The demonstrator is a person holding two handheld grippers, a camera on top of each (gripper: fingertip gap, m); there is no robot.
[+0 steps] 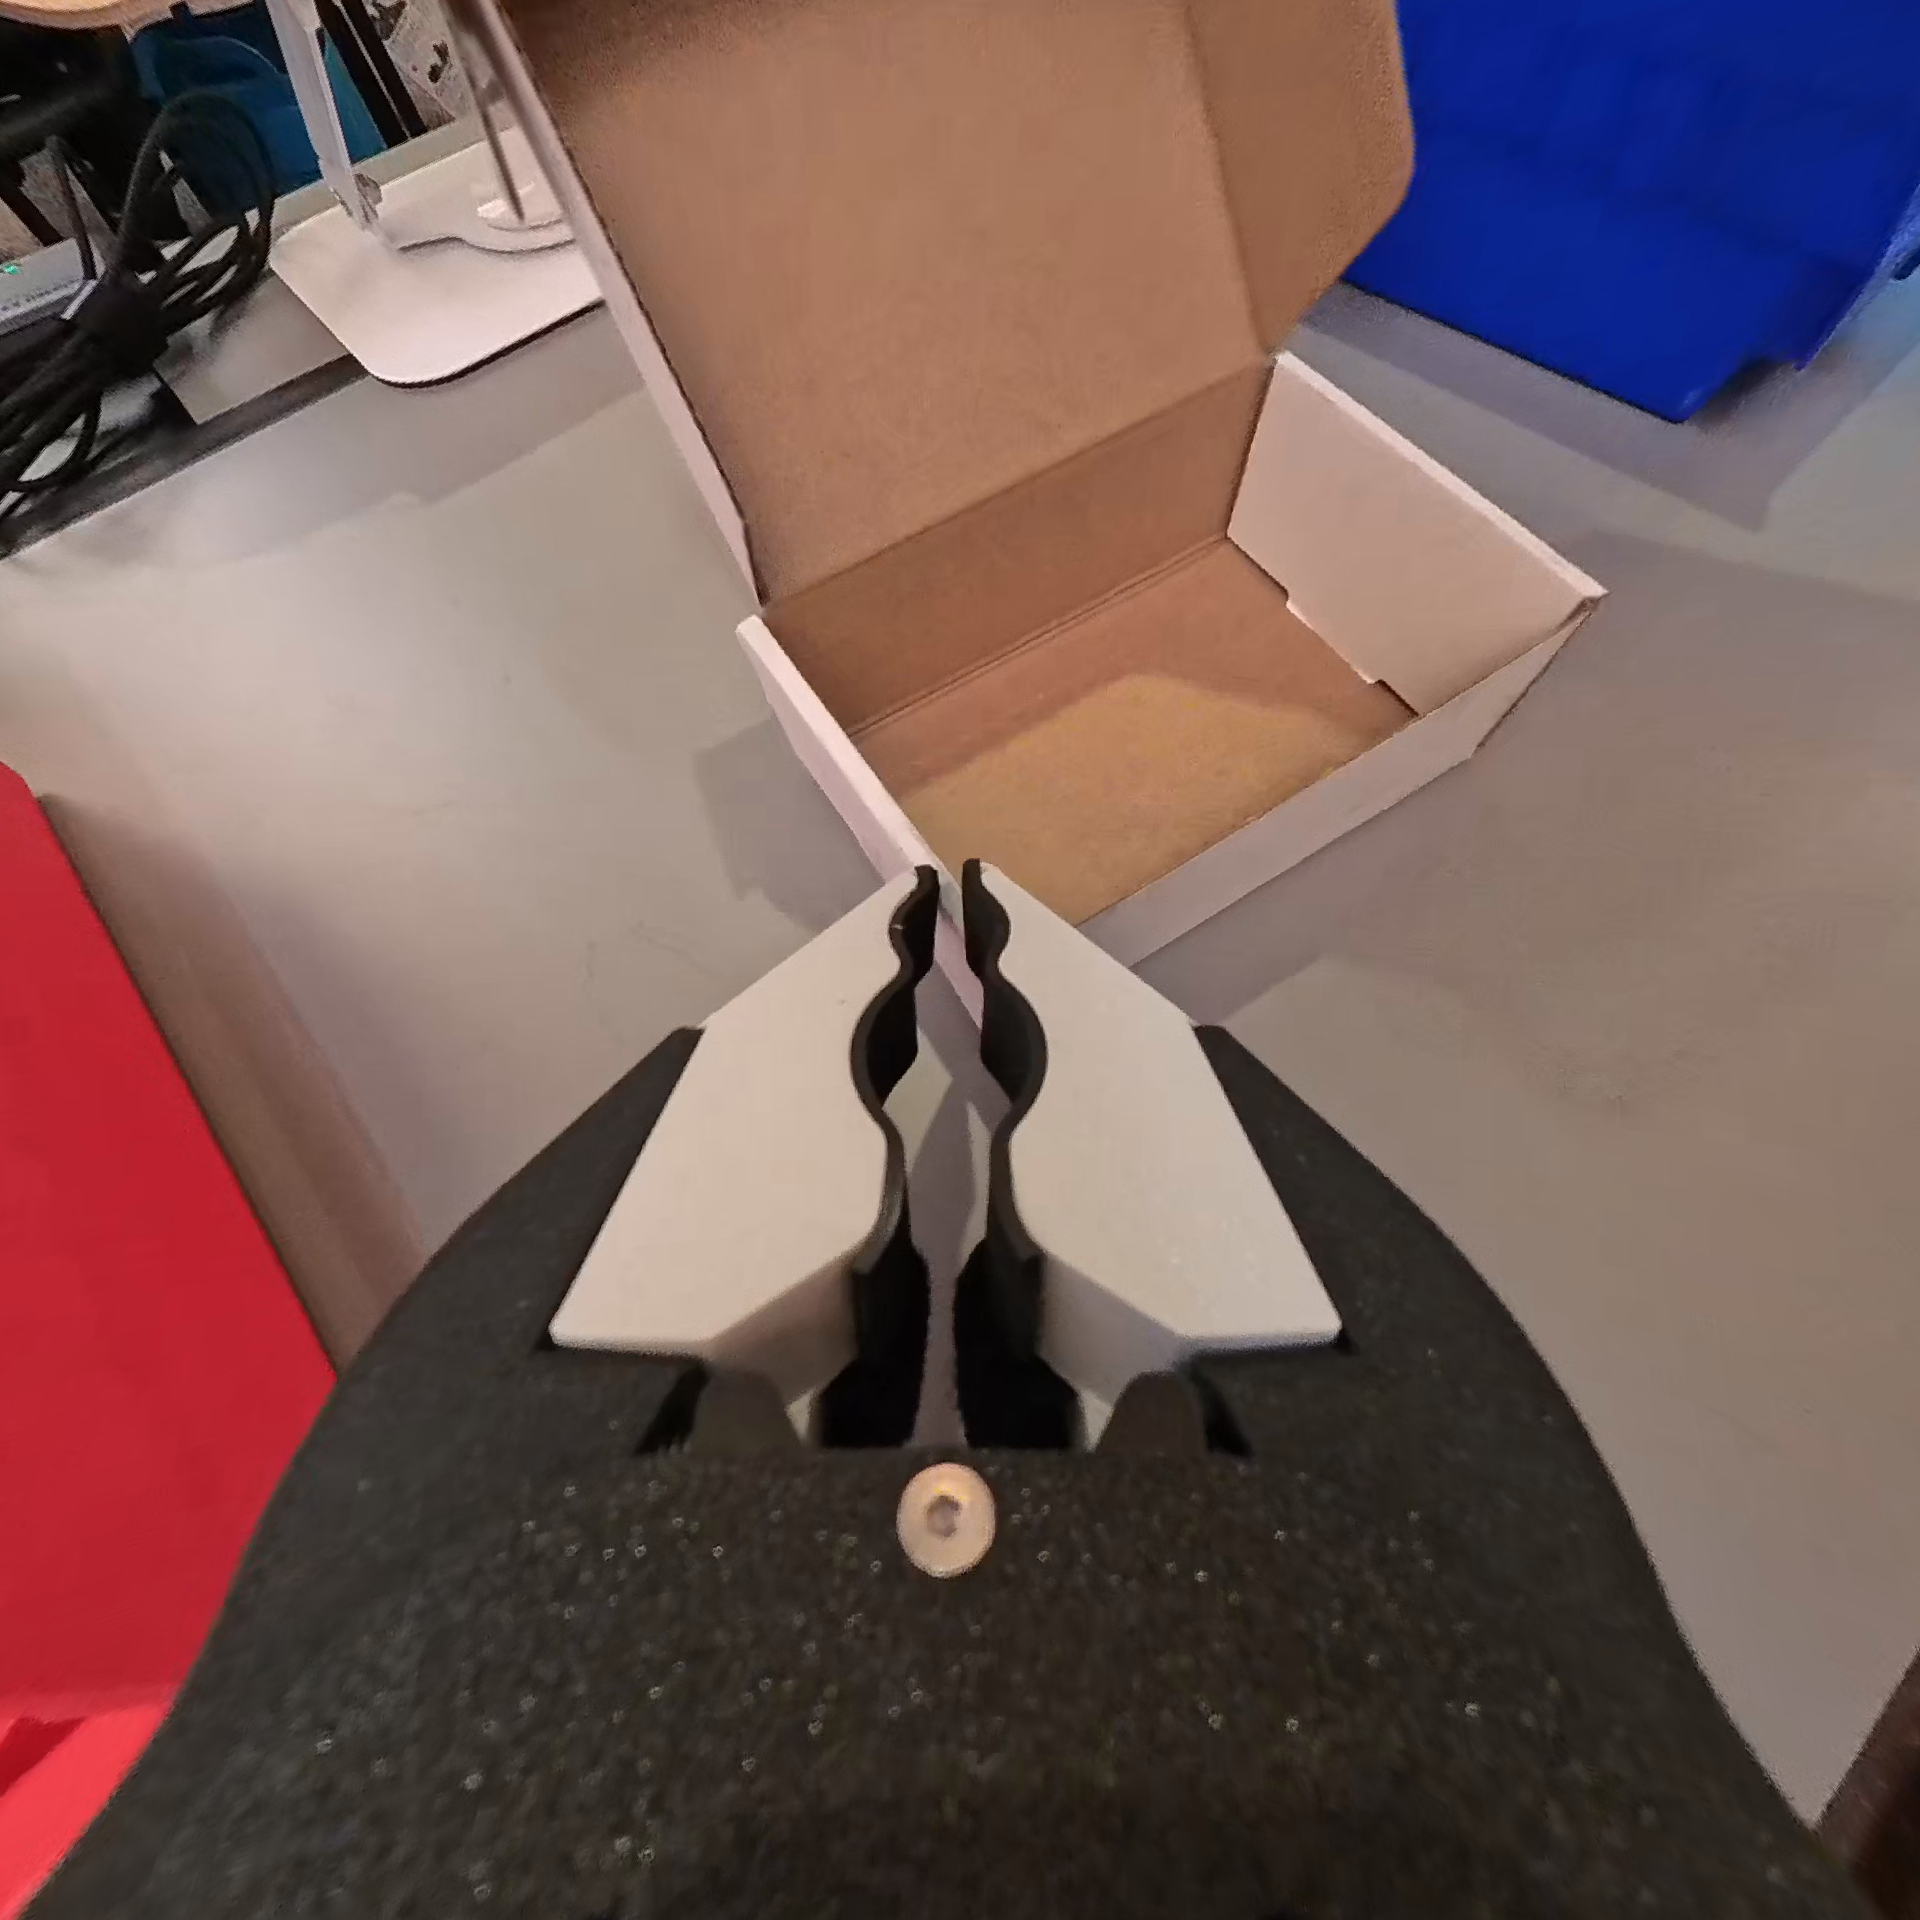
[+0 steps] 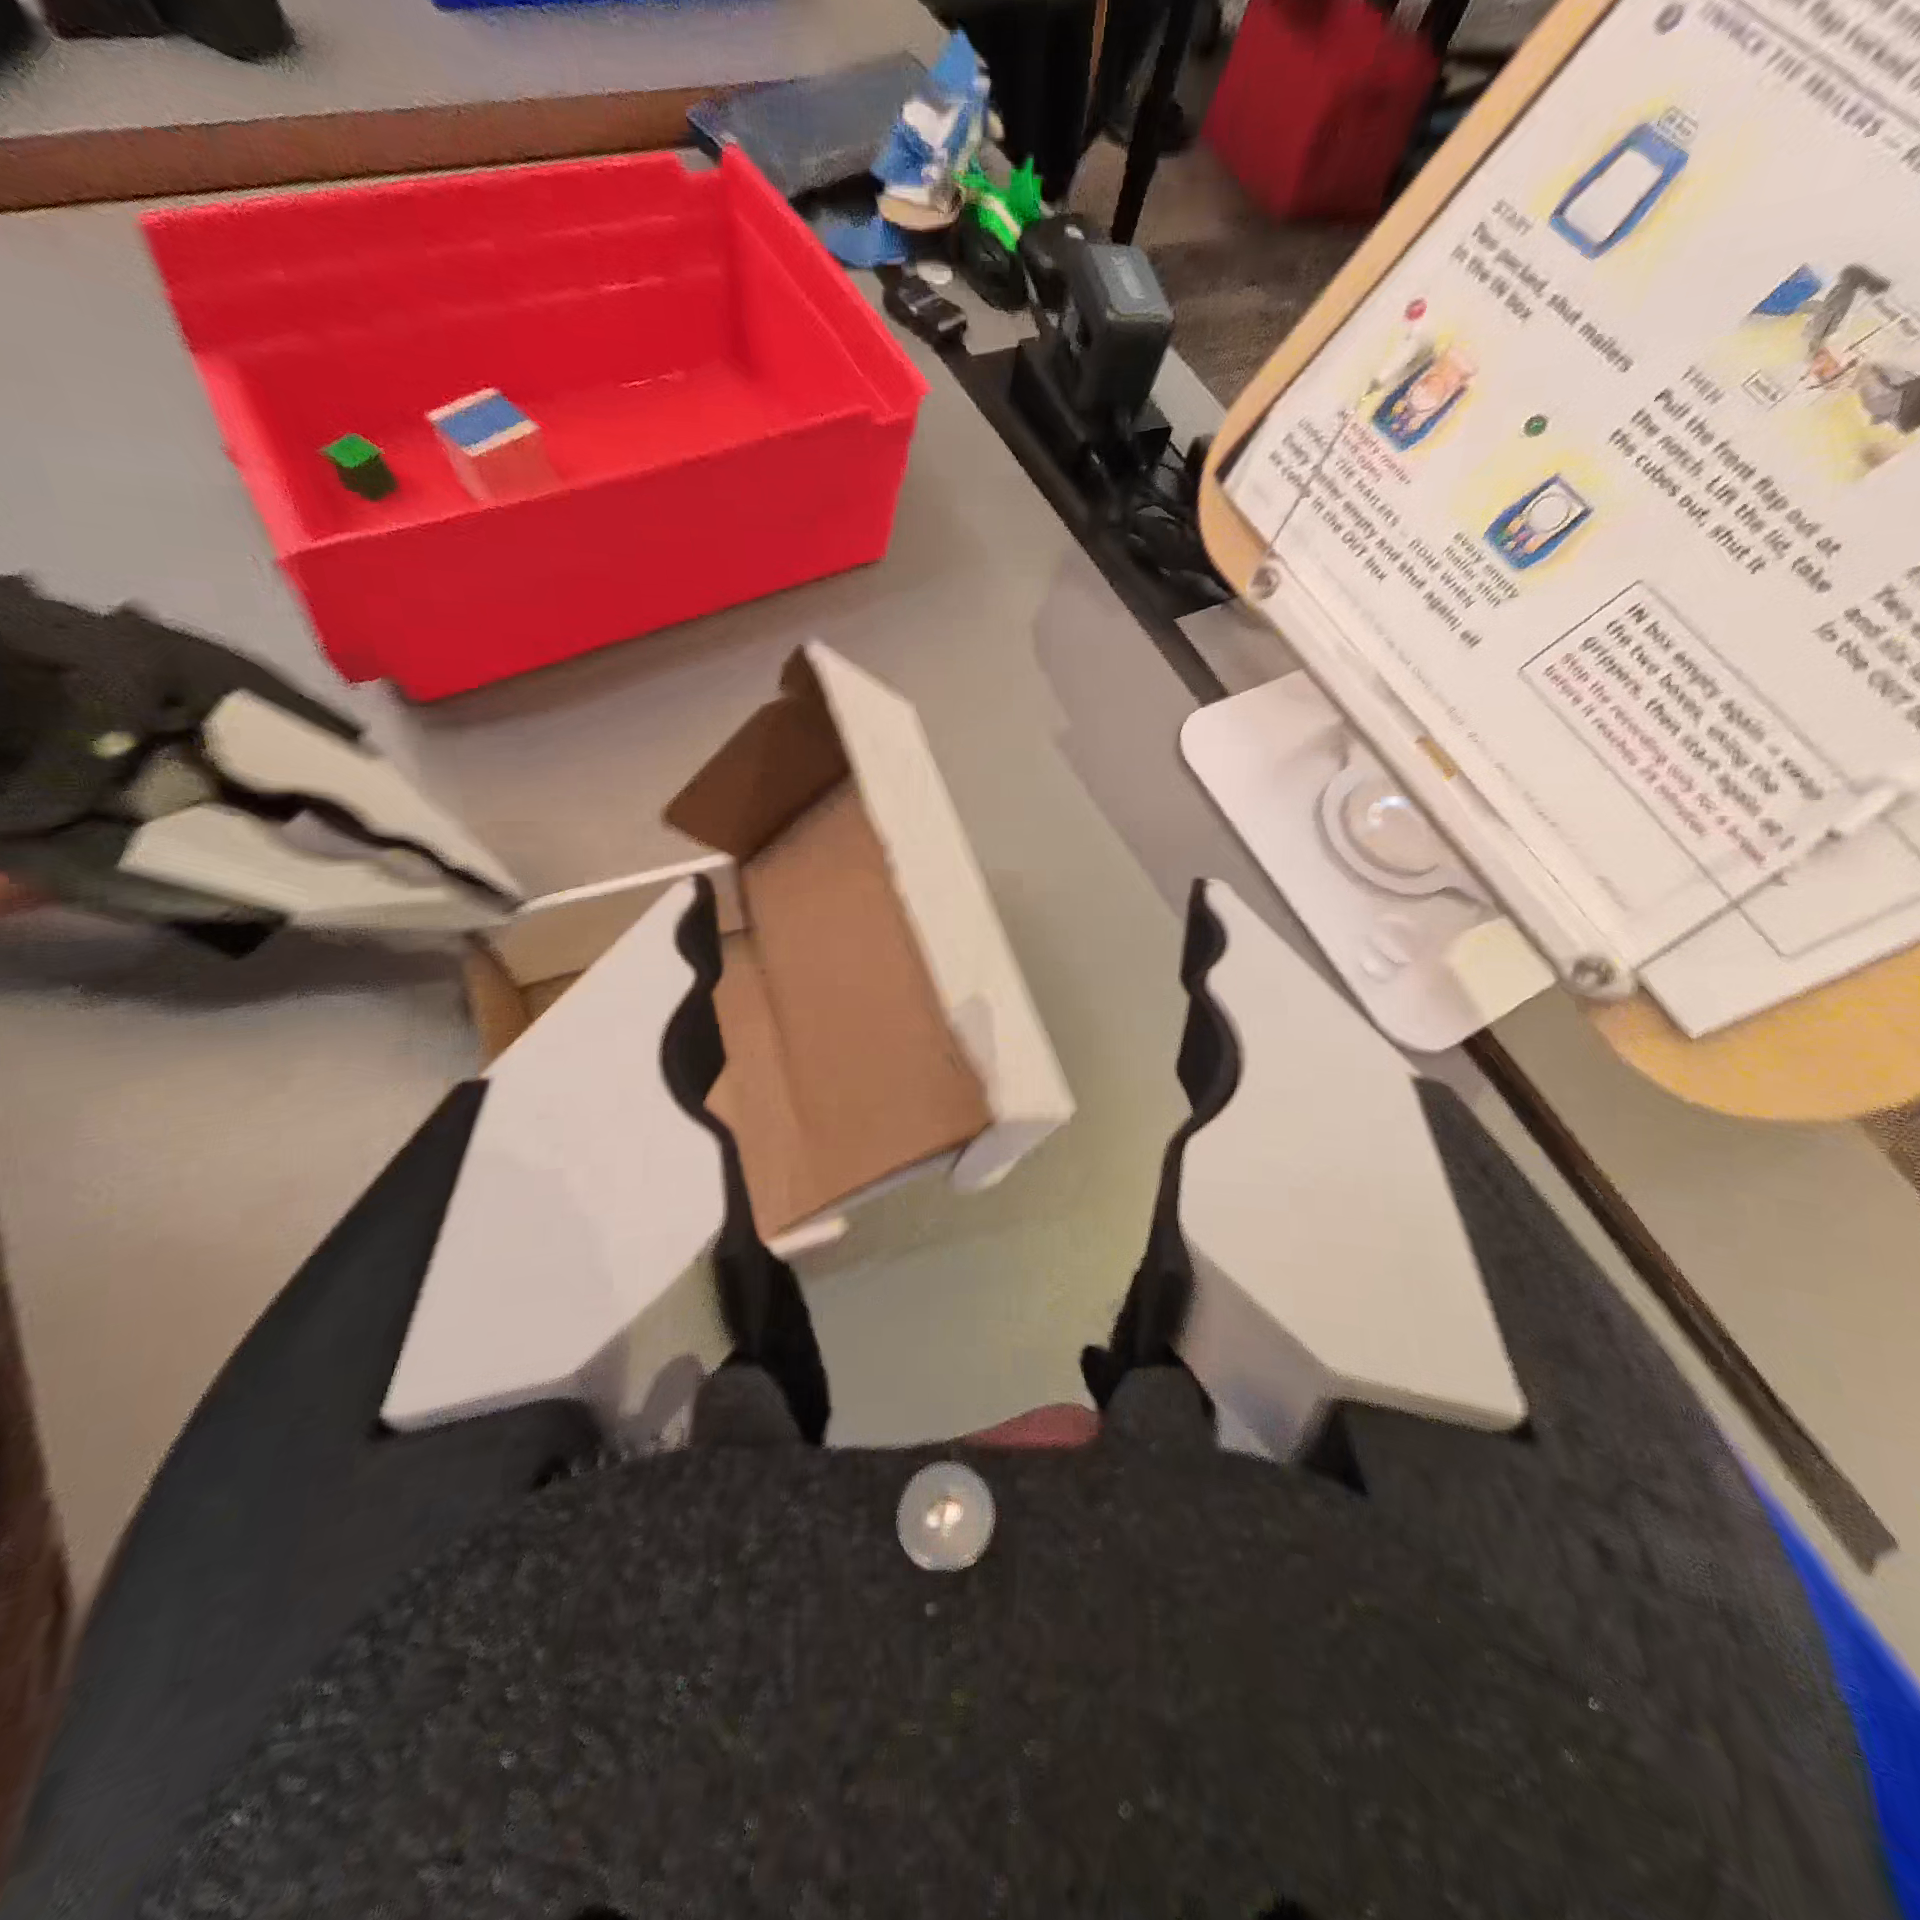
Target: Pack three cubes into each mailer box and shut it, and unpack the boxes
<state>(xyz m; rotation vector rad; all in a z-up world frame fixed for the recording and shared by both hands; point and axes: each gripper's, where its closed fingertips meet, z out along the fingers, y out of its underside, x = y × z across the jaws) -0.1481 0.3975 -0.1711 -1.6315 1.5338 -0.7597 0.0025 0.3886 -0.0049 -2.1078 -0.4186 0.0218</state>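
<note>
Pinching mailer box (image 1: 1340,582) wall, L tool (image 1: 951,904)

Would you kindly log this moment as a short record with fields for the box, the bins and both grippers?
mailer box: open, lid up, nothing inside
left gripper: shut on the box's near side wall
right gripper: open, above the box, holding nothing
red bin: on the table beyond the box; holds a green cube and a blue-topped cube
blue bin: beyond the box in the left wrist view

A grey table (image 1: 436,727) holds black cables (image 1: 114,312) (far corner) and a clipboard stand (image 2: 1371,831).
</note>
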